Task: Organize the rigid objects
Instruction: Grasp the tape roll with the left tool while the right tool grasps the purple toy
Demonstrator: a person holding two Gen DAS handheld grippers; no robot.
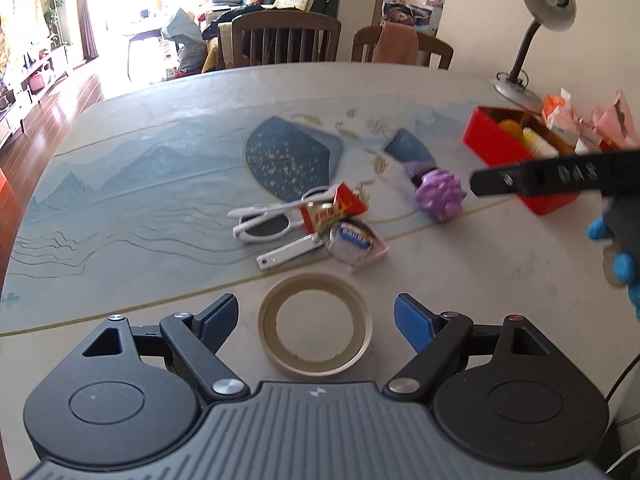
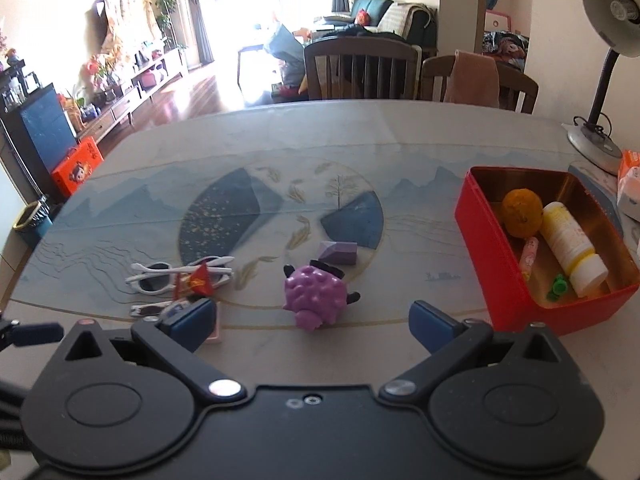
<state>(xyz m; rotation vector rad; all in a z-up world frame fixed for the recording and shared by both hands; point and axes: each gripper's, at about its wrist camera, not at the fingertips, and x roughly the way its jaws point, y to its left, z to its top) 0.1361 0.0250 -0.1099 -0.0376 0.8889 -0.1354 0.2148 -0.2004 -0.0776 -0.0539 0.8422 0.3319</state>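
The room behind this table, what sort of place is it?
Most likely a home's open dining and living room: wooden dining chairs stand at the table, with a sofa and a low cabinet beyond.

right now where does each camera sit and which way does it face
Left wrist: on the left gripper, angled down at the tape ring between open jaws; the right gripper's finger and a blue-gloved hand show at right.
Right wrist: on the right gripper, angled down at the purple toy, jaws open; the left gripper's tip shows at far left.
Shared: purple toy, white sunglasses, red tin, desk lamp, chairs.
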